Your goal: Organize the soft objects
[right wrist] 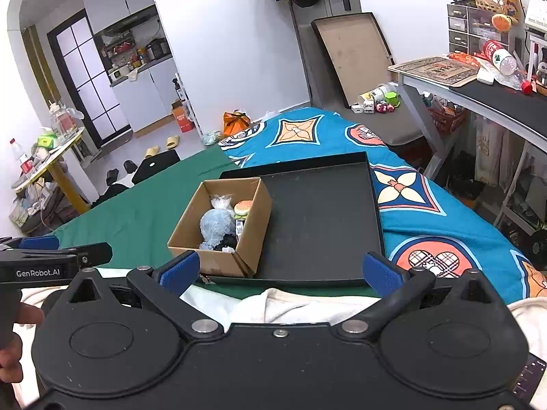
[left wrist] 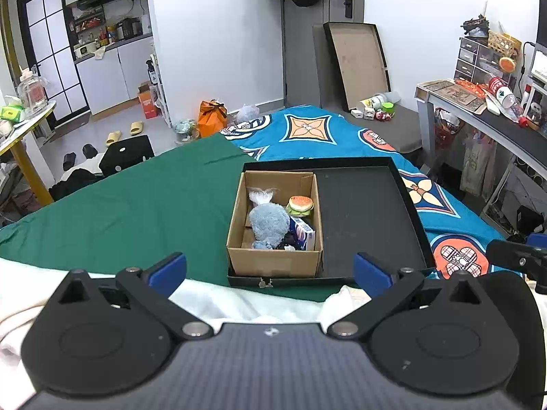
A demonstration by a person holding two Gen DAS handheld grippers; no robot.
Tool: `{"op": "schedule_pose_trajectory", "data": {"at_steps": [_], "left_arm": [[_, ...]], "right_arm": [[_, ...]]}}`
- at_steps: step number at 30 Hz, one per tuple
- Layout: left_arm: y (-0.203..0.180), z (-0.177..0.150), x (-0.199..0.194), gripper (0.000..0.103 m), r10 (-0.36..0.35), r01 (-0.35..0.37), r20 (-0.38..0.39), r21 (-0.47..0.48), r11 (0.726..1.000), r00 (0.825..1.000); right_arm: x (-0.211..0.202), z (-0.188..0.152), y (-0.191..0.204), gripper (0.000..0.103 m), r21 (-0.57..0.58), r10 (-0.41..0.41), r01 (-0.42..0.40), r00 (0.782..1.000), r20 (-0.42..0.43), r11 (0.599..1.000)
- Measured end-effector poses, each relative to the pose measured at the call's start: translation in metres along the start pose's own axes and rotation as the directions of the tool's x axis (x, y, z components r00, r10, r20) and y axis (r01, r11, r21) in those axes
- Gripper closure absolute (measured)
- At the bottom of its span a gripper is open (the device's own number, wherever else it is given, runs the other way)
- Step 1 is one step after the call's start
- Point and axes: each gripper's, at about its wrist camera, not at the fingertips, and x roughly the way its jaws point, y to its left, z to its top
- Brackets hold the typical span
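Observation:
A cardboard box [left wrist: 273, 261] [right wrist: 208, 261] stands in the left part of a black tray [left wrist: 369, 218] [right wrist: 324, 225] on the bed. In the box lie a blue-grey plush toy [left wrist: 270, 223] [right wrist: 217, 227], a soft burger toy [left wrist: 300, 205] [right wrist: 243, 208], a clear plastic bag [left wrist: 261, 196] [right wrist: 220, 201] and a small blue and white carton [left wrist: 302, 234]. My left gripper [left wrist: 270, 273] is open and empty, held back from the box's near side. My right gripper [right wrist: 280, 270] is open and empty, near the tray's front edge.
The tray lies on a green cloth [left wrist: 136, 205] and a blue patterned blanket [left wrist: 324, 130]. White fabric [left wrist: 239, 304] lies under both grippers. A desk [left wrist: 495, 116] stands at the right, a yellow-legged table [left wrist: 20, 126] at the left. The left gripper [right wrist: 51, 256] shows in the right wrist view.

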Motion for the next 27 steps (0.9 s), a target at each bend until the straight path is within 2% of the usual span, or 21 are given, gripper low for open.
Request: {"op": "schedule_pose_trajectory", "data": {"at_steps": [7, 27], "left_arm": [[-0.003, -0.005, -0.002, 0.000, 0.014, -0.014, -0.007, 0.018, 1.000, 1.000], [0.006, -0.006, 0.000, 0.000, 0.009, -0.010, -0.011, -0.021, 1.000, 1.000]], "right_arm": [[-0.001, 0.000, 0.002, 0.000, -0.002, -0.001, 0.001, 1.000, -0.009, 1.000], [0.000, -0.004, 0.003, 0.000, -0.003, -0.002, 0.002, 1.000, -0.013, 1.000]]}}
